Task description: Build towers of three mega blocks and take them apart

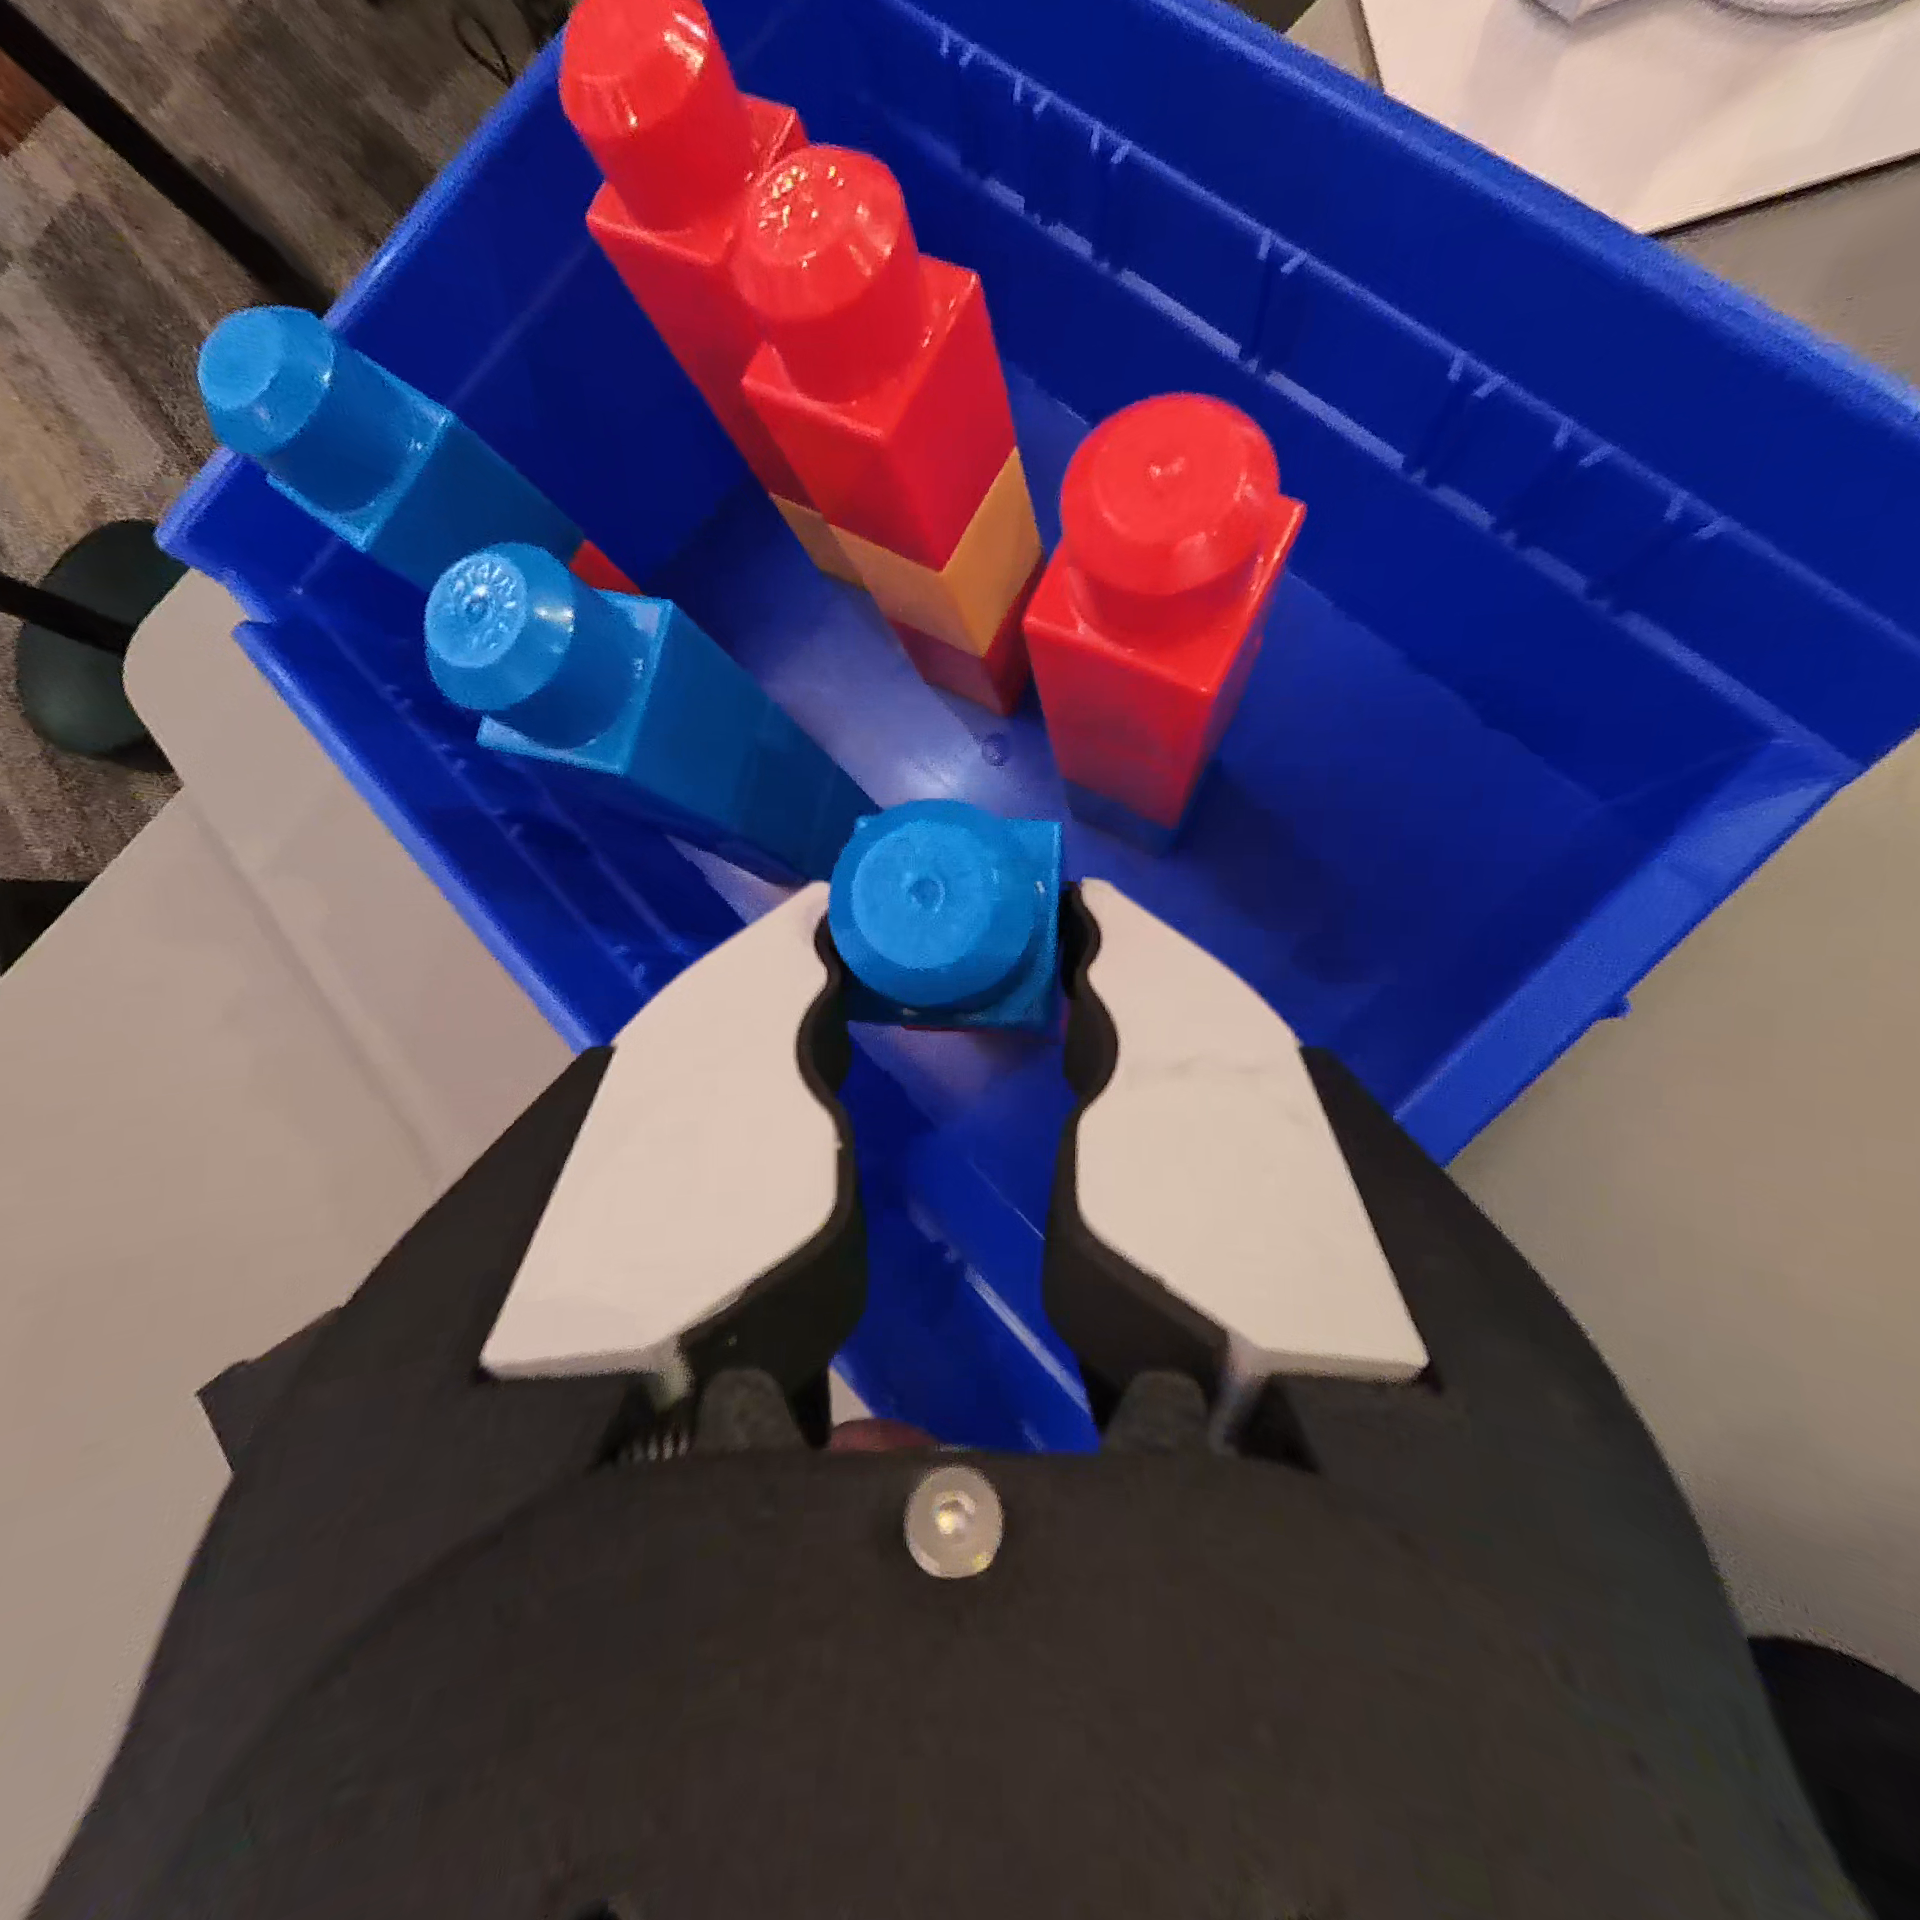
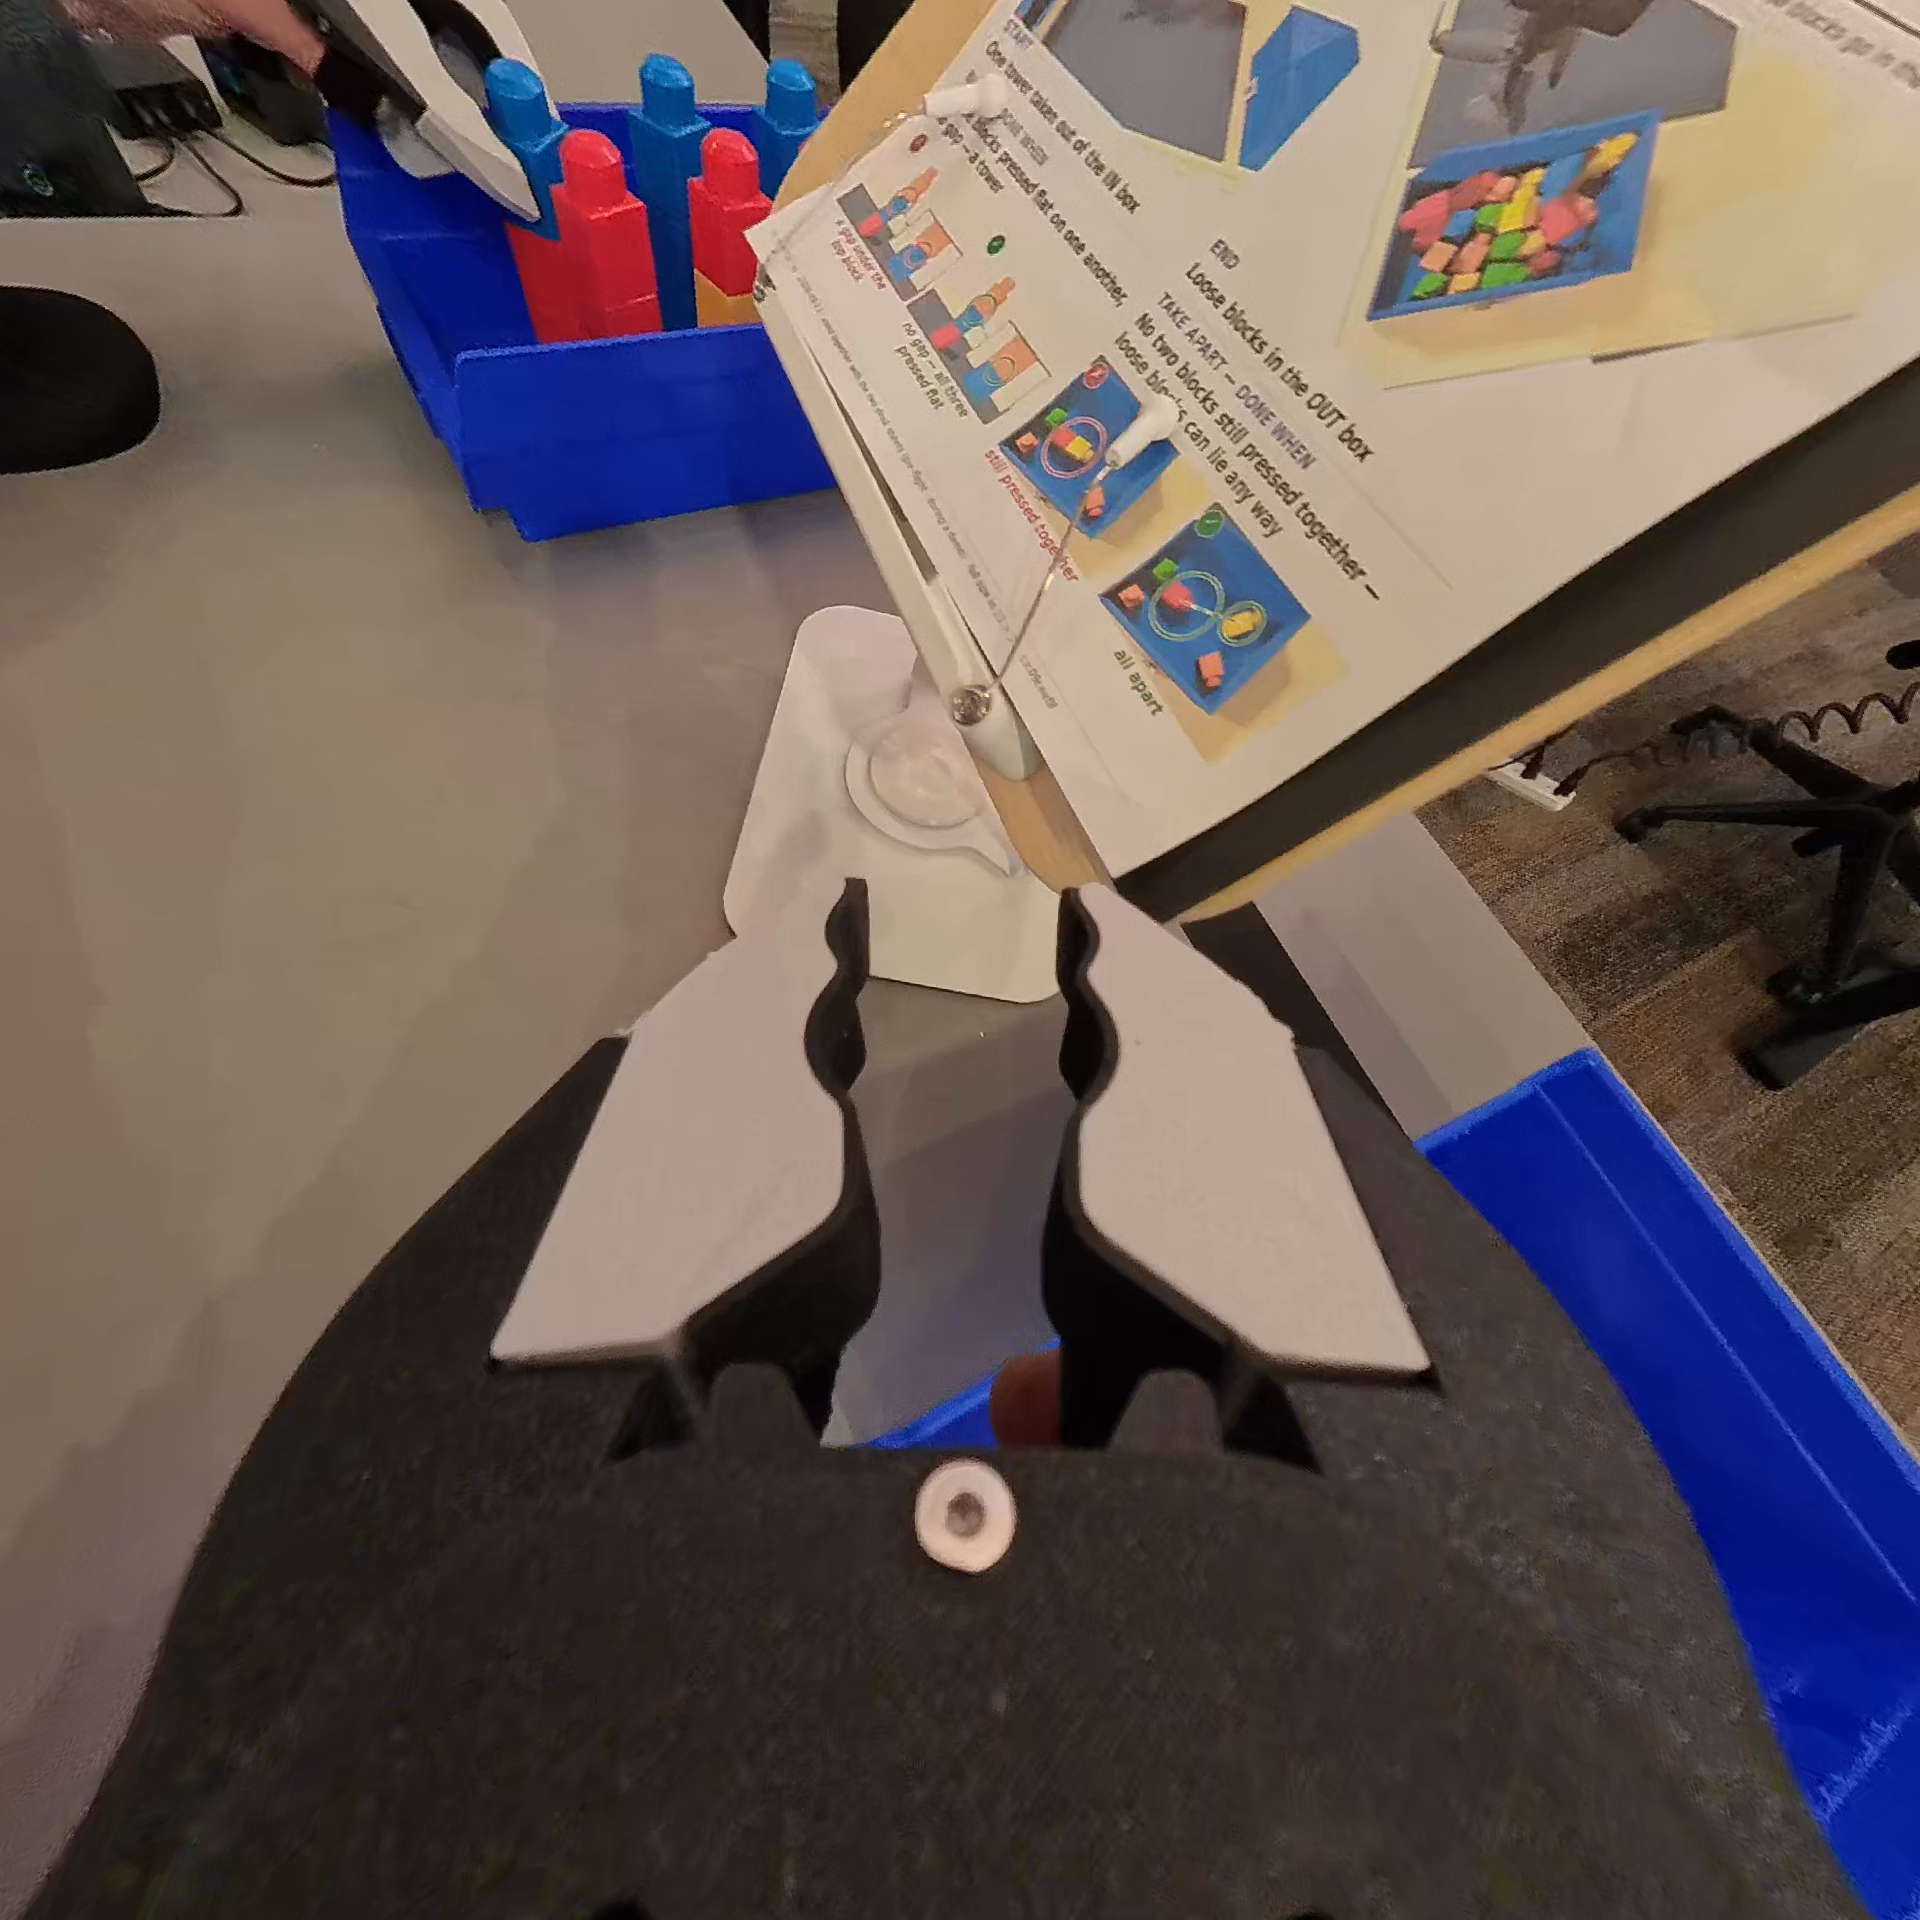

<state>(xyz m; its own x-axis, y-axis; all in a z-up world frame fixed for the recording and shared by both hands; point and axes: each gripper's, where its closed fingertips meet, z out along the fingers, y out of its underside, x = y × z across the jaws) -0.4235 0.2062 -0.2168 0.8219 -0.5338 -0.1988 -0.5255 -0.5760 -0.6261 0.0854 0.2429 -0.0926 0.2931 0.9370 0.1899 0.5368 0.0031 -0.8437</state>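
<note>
In the left wrist view, my left gripper (image 1: 951, 914) reaches into the blue bin (image 1: 1558, 436) and is shut on the top blue block (image 1: 940, 914) of a tower; both pads press its sides, and a sliver of red shows under it. Other towers stand in the bin: two blue-topped ones (image 1: 582, 675), two red-topped ones with an orange middle (image 1: 883, 416), and a red one on a blue base (image 1: 1164, 613). The right wrist view shows that bin (image 2: 644, 426) far off, with the left gripper (image 2: 488, 156) on a blue tower top. My right gripper (image 2: 961, 935) is open and empty above the grey table (image 2: 364, 831).
A tilted board with printed instruction sheets (image 2: 1299, 364) stands on a white base (image 2: 914, 831) just ahead of my right gripper. A second blue bin (image 2: 1714, 1403) lies at the lower right by the table edge. Carpet and a chair base (image 2: 1818, 883) lie beyond. One gripper's finger ends stand about 55 cm off the other's.
</note>
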